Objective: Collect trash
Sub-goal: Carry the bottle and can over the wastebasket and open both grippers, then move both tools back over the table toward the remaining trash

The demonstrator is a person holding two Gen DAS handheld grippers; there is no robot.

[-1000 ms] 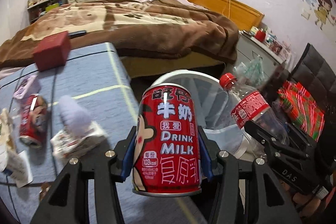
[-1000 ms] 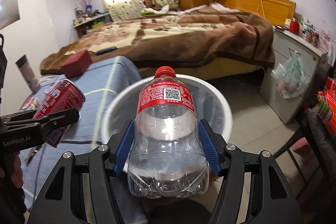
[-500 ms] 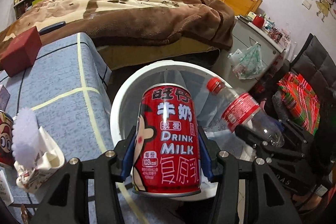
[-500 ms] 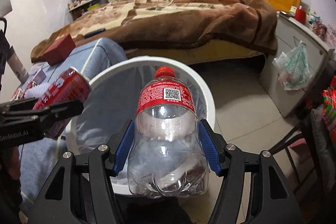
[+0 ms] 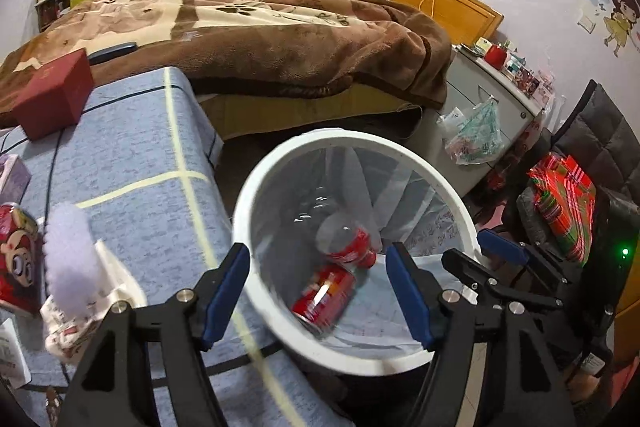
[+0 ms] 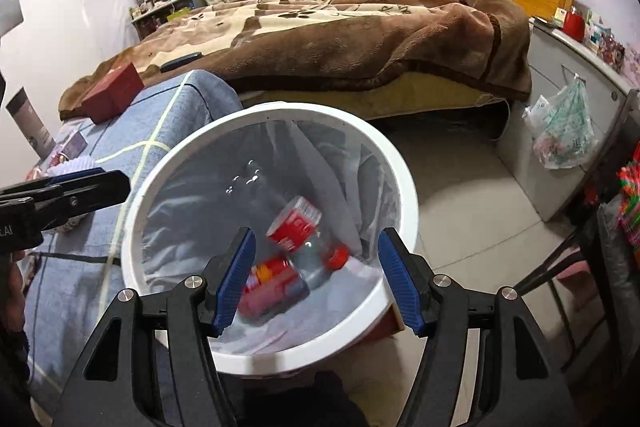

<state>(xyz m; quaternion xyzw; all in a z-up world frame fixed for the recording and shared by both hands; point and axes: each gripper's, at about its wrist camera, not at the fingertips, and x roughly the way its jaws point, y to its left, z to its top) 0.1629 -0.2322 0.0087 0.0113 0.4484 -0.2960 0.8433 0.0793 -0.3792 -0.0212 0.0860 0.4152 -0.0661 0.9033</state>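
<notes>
Bin (image 5: 448,187): white rim, translucent grey-white liner. Can (image 5: 324,293) at lower centre: red. Bottle (image 6: 304,231): clear, red label, red cap. Tablecloth (image 5: 132,155) at left: blue, pale yellow and black lines. Blanket (image 5: 256,39) across top: brown and cream.

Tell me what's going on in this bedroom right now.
A person is collecting trash with two handheld grippers. Both the left gripper and the right gripper hang open and empty over the white bin; the left one's fingers have just been opening. A red milk can and a clear plastic bottle are inside the lined bin. Another red can and wrappers remain on the blue-covered table.
</notes>
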